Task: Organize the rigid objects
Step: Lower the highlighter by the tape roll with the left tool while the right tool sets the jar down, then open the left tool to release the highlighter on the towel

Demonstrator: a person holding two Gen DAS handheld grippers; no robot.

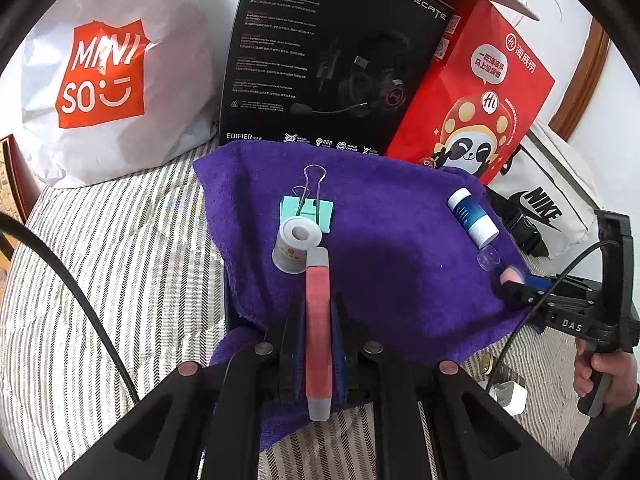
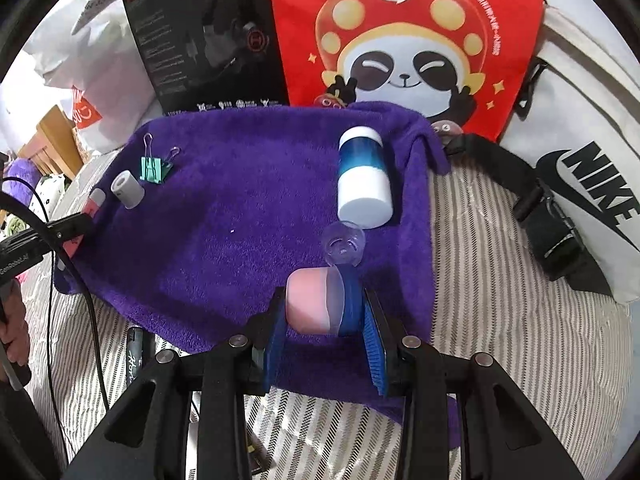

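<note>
Striped bedcover (image 1: 120, 240), daylit. Behind it: white shopping bag (image 1: 112, 80), black headset box (image 1: 328, 60), red panda bag (image 2: 408, 36), white sports bag (image 2: 580, 152). Wooden frame (image 1: 584, 76) against white wall.

Left wrist view: looks steeply down along the left gripper (image 1: 318, 320) from the near edge of the purple towel (image 1: 400, 240), close in, facing the bags at the far edge.
Right wrist view: looks steeply down along the right gripper (image 2: 324, 312) from the towel's near right part, also close, facing the same far edge.
Shared ground: both take in the towel, the green binder clip (image 1: 308, 210), the blue-and-white bottle (image 2: 364, 176), and each other's gripper at the frame side.
</note>
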